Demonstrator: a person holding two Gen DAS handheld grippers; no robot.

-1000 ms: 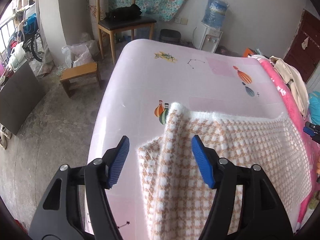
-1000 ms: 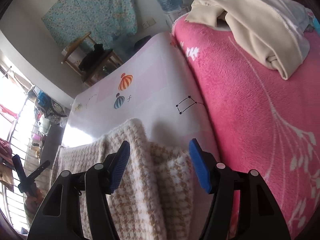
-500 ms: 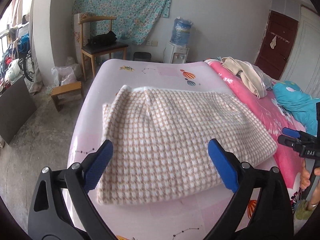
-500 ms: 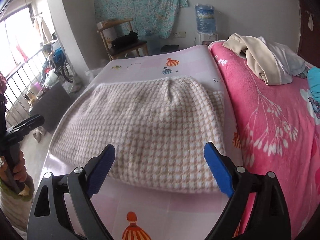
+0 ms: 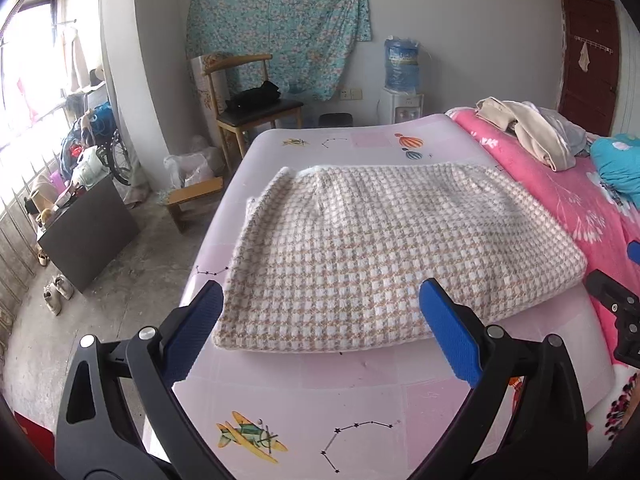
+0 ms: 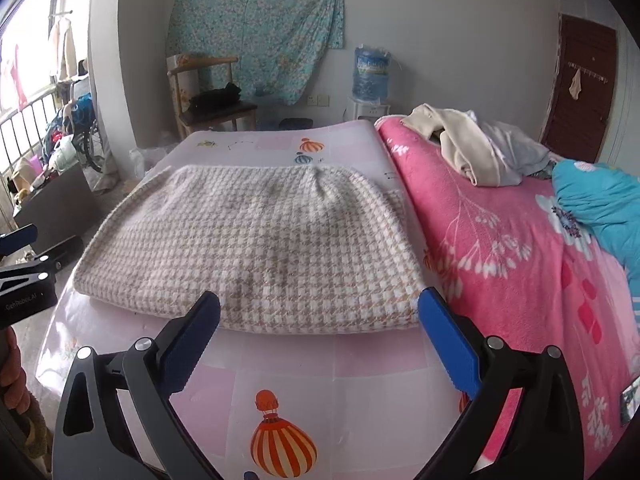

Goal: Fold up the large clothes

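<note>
Fingers of the left gripper (image 5: pixel 320 330) and right gripper (image 6: pixel 320 330) stood wide open and empty, just short of the folded houndstooth garment (image 5: pixel 384 256), whose long axis ran crosswise ahead of both.

Grey walls, floral sheet (image 5: pixel 276 20) pinned top centre. Wooden chair (image 5: pixel 250 108) and water dispenser (image 5: pixel 402 80) below it. Bright barred window (image 5: pixel 24 92) left edge, dark door (image 5: pixel 590 56) upper right, bare concrete floor (image 5: pixel 120 280).
</note>
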